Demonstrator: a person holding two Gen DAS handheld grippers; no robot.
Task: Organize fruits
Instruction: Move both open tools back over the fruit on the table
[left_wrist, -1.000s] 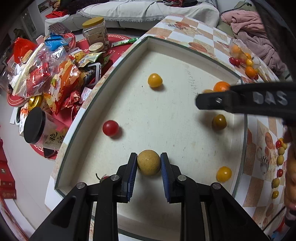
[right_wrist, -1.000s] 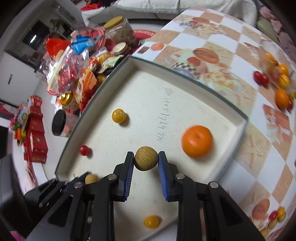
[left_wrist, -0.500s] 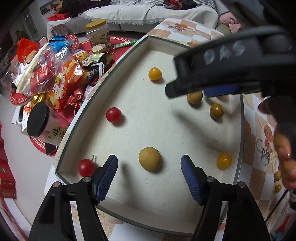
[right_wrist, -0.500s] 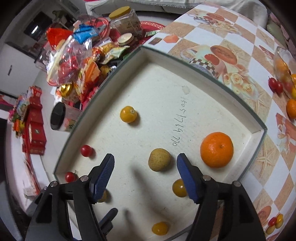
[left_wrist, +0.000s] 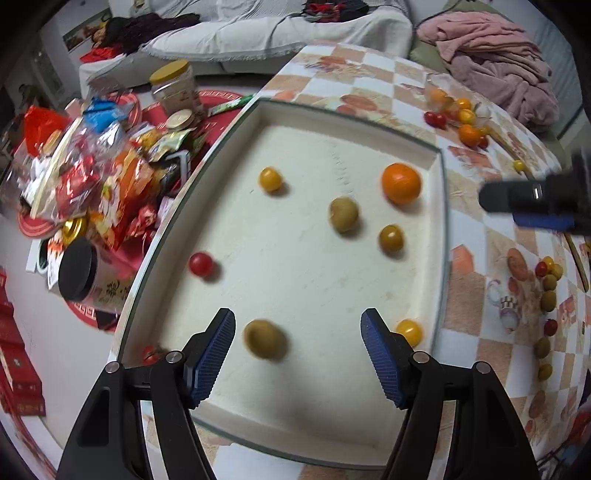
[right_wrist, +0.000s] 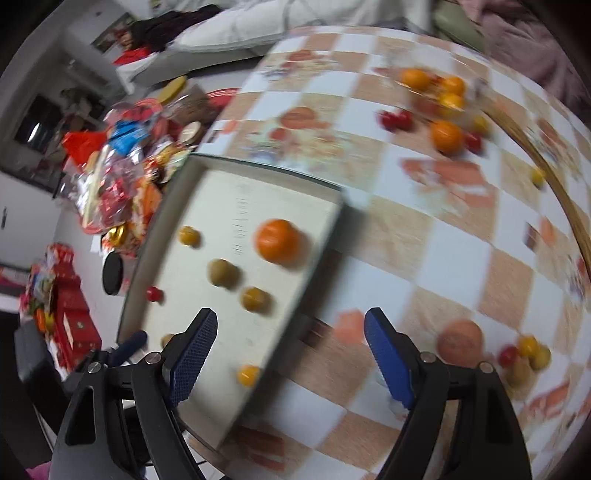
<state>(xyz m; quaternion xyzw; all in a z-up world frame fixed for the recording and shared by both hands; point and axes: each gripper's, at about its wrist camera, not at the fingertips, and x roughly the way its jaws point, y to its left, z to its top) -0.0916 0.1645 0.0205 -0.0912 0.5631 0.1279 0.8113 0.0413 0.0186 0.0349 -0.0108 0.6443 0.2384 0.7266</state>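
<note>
A white tray (left_wrist: 441, 206) on the checkered table holds an orange (left_wrist: 401, 183), a tan round fruit (left_wrist: 264, 338), a second tan fruit (left_wrist: 343, 214), yellow tomatoes (left_wrist: 270, 179) and a red tomato (left_wrist: 200, 263). My left gripper (left_wrist: 297, 354) is open and empty, above the tray's near end, with the tan fruit lying free between its pads. My right gripper (right_wrist: 291, 360) is open and empty over the tray's right rim (right_wrist: 317, 254); it also shows in the left wrist view (left_wrist: 532, 199). The right wrist view is blurred.
Loose oranges and tomatoes (left_wrist: 456, 114) lie on the table at the back right, and a row of small fruits (left_wrist: 548, 291) at the right. Snack bags (left_wrist: 92, 177) and jars (left_wrist: 173, 88) crowd the area left of the tray. A pink blanket (left_wrist: 491, 62) lies behind.
Both grippers opened and let go of their tan fruits, which now lie in the tray. The left gripper drew back. The right gripper swung away to the right, off the tray.
</note>
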